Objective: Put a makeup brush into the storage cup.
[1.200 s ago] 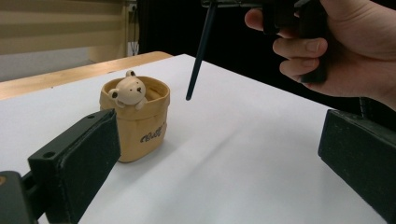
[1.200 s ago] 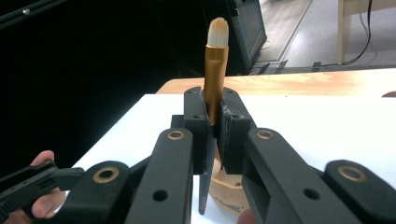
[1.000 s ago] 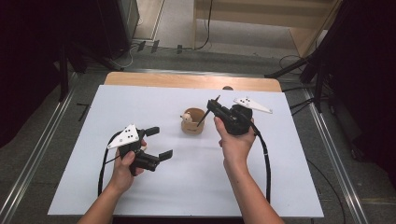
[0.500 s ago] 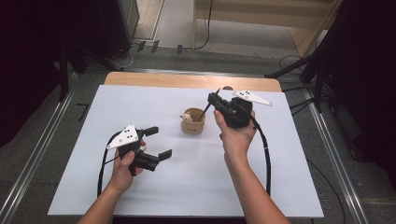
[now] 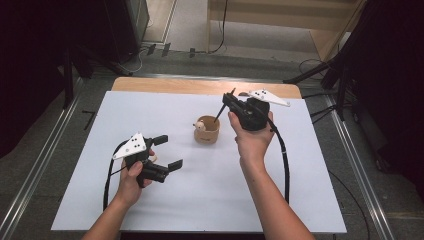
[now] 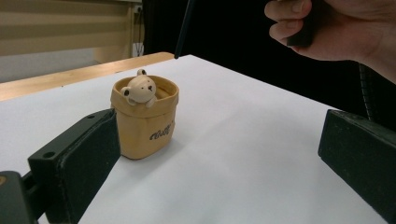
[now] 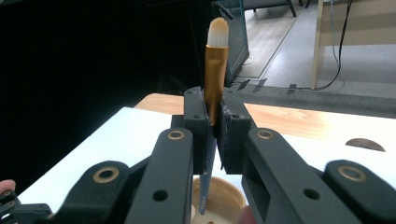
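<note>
A tan cup [image 5: 207,134] with a small bear figure [image 5: 200,125] on its rim stands mid-table; it is also seen in the left gripper view [image 6: 144,119]. My right gripper [image 5: 227,98] hovers just right of and above the cup, shut on a brush [image 7: 216,70] with a gold ferrule and white bristles pointing up. The brush's dark handle [image 5: 219,111] slants down toward the cup's mouth [image 7: 219,196]. My left gripper [image 5: 169,152] rests low at the front left, open and holding nothing, with the cup ahead of its jaws [image 6: 219,140].
A white sheet [image 5: 300,190] covers most of the wooden table [image 5: 165,85], whose far strip has a round hole [image 7: 365,143]. Dark stands and cables sit on the floor beyond. Metal rails [image 5: 360,165] run along both sides.
My right gripper has shifted slightly up and away with the brush, still over the cup. The left gripper has stayed where it was.
</note>
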A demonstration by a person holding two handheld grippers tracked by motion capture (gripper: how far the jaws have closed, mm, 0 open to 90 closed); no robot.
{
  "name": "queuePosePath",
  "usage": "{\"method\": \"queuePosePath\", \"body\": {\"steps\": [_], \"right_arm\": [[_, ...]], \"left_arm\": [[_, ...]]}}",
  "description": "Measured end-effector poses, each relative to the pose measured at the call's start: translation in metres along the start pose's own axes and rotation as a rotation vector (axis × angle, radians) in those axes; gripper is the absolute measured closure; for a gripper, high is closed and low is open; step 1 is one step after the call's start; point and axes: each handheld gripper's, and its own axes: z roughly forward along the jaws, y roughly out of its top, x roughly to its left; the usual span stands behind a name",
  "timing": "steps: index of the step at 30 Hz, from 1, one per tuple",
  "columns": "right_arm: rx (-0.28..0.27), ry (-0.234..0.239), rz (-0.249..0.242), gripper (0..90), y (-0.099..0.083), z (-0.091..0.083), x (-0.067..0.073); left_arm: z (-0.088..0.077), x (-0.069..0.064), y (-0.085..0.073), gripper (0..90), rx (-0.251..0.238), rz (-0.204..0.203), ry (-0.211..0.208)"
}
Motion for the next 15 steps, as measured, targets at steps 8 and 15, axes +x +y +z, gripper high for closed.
{"method": "queuePosePath", "body": {"steps": [8,15], "right_arm": [[0.006,-0.01,-0.014,84.2,0.0027,0.0054,0.0008],[0.018,-0.022,-0.038,84.2,0.0019,0.0103,0.0009]], "left_arm": [[-0.0016,0.0012,0.0001,0.0,-0.003,-0.006,0.004],[-0.0015,0.0013,-0.0002,0.0,-0.002,-0.002,0.006]]}}
